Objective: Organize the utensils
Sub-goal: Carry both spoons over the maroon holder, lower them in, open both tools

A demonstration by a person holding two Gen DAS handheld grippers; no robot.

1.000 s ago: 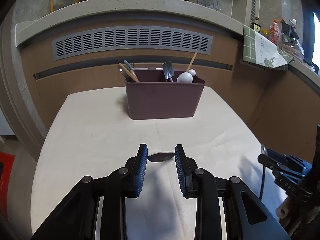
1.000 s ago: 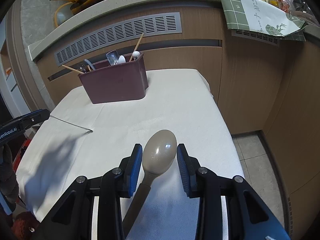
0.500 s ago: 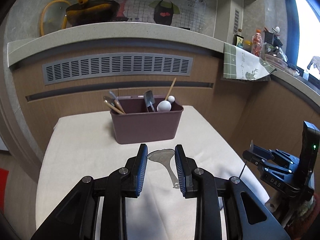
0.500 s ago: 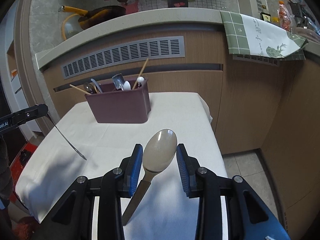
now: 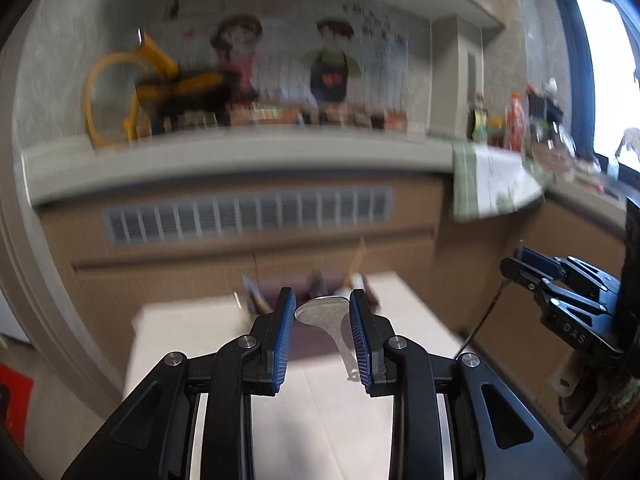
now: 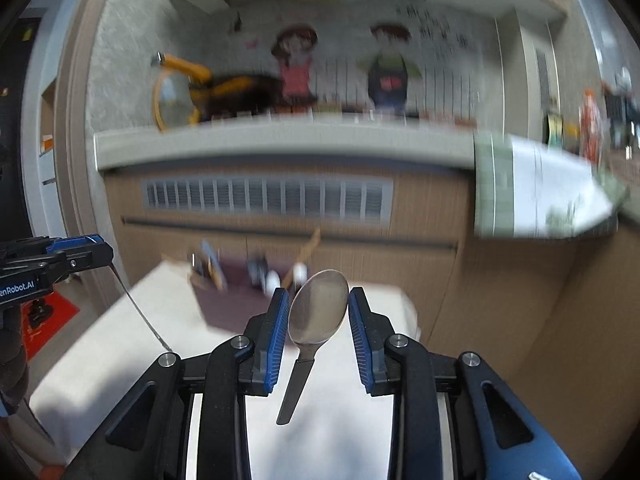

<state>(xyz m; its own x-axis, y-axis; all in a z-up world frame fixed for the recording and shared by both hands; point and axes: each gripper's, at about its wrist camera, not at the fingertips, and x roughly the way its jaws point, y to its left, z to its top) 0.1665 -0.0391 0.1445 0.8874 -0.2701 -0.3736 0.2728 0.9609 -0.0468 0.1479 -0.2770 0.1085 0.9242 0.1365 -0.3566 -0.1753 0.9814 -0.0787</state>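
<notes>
My left gripper is shut on a metal spoon, bowl between the blue pads, handle hanging down to the right. My right gripper is shut on a larger spoon with a dark handle pointing down-left. Both are raised above the white-clothed table. The maroon utensil holder with several utensils stands at the table's far side, blurred; in the left wrist view only part of the holder shows behind the pads. The right gripper shows at the right of the left wrist view, the left gripper at the left of the right wrist view.
A wooden counter front with a grey vent rises behind the table. A grey countertop carries a yellow-handled pan and bottles. A green-and-white cloth hangs over the counter at right. A red mat lies on the floor, left.
Both grippers have lifted and tilted upward with their spoons. The holder and table have dropped lower in both views and the wall pictures have come into view. The views are motion-blurred.
</notes>
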